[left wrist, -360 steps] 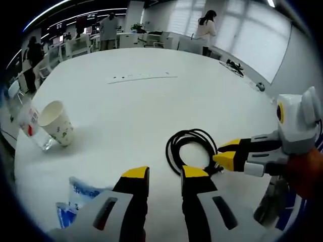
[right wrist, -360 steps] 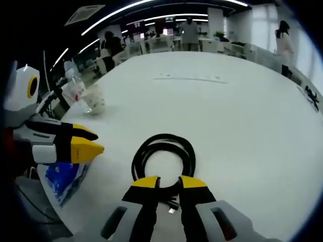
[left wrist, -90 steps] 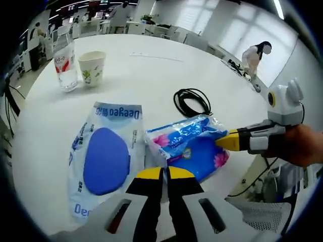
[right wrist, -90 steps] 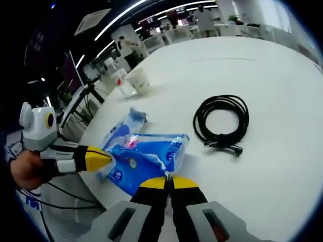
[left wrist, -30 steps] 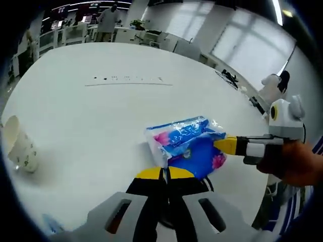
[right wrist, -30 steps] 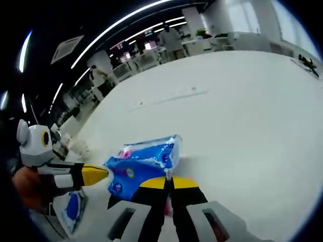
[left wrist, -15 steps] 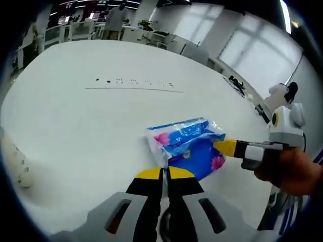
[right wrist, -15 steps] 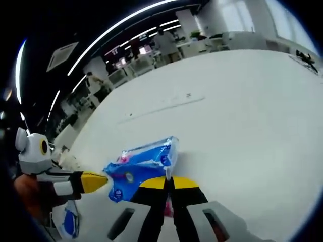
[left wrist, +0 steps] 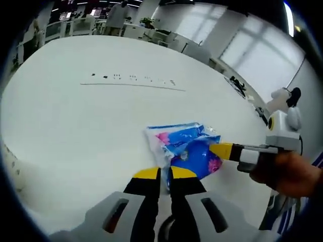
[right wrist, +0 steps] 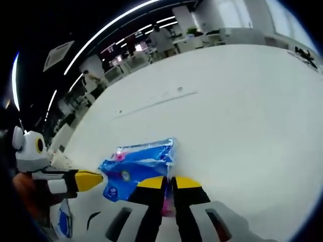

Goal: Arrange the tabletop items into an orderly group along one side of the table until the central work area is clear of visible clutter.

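Observation:
A blue and pink tissue pack (left wrist: 187, 147) lies low over the white table (left wrist: 75, 116), stretched between both grippers. My left gripper (left wrist: 165, 173) is shut on the pack's near corner, its yellow jaws a narrow gap apart. My right gripper (left wrist: 222, 150), held by a hand (left wrist: 285, 174), comes in from the right and pinches the pack's other end. In the right gripper view the tissue pack (right wrist: 136, 166) runs leftward from my right gripper (right wrist: 169, 182), which is shut on its pink edge. The left gripper (right wrist: 91, 179) holds the far end there.
A black cable (right wrist: 93, 219) and a blue and white packet (right wrist: 63, 222) lie near the table edge, behind the left gripper. A long flat strip (left wrist: 131, 80) crosses the far middle of the table. People and desks stand beyond the table.
Both grippers have carried the tissue pack away from the packet, cup and bottle, then lowered it toward the table. The gap between each pair of jaws looks slightly wider than half a second ago.

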A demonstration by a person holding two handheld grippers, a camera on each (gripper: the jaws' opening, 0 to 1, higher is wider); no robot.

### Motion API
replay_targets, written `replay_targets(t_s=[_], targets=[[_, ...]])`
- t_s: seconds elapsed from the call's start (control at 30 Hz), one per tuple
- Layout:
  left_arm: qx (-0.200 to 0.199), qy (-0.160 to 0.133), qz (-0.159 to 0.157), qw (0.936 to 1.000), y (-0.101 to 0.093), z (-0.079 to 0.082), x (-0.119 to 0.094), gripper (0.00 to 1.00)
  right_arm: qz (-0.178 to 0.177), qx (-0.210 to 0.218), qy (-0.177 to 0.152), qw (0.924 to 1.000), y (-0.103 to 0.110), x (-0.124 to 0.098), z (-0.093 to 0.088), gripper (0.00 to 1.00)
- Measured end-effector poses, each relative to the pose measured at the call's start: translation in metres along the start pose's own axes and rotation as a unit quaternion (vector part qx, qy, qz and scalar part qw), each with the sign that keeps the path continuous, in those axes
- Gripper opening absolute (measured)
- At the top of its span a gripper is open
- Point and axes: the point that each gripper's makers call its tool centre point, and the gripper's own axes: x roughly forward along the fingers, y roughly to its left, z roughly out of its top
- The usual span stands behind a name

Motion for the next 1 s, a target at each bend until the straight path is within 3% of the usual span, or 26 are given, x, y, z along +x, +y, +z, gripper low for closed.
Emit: replay_targets(t_s=[0.23,0.3,0.33,0.5,0.6,0.67,1.0], targets=[[-0.006,0.002,0.006,1.0000,0.003,-0.007,-0.007,0.15,0.003,-0.015,-0.010,0.9998,-0.002,-0.007,0.006,0.11],[-0.014,-0.002,0.005,0.9999,0.012,-0.005,-0.006,0.14,0.001,-0.018,-0.010,0.9998,-0.003,-0.008,0.007,0.13],[-0.014,-0.005,0.005,0.9999,0.001,-0.007,-0.020,0.14,-0.002,-0.019,-0.011,0.9998,-0.004,-0.009,0.007,0.14],[-0.014,-0.024,0.010,0.9996,0.001,-0.008,-0.041,0.15,-0.004,-0.030,-0.020,0.9993,0.003,-0.030,0.007,0.16],[-0.018,-0.030,0.012,0.9993,0.018,-0.011,-0.042,0.15,-0.004,-0.045,-0.017,0.9988,0.006,-0.037,0.001,0.17],[-0.019,-0.032,0.016,0.9992,0.011,-0.019,-0.058,0.15,-0.004,-0.050,-0.016,0.9986,0.004,-0.040,-0.001,0.17],[-0.029,-0.036,0.039,0.9982,0.029,-0.048,-0.097,0.14,-0.003,-0.061,-0.013,0.9981,0.008,-0.051,-0.022,0.16]])
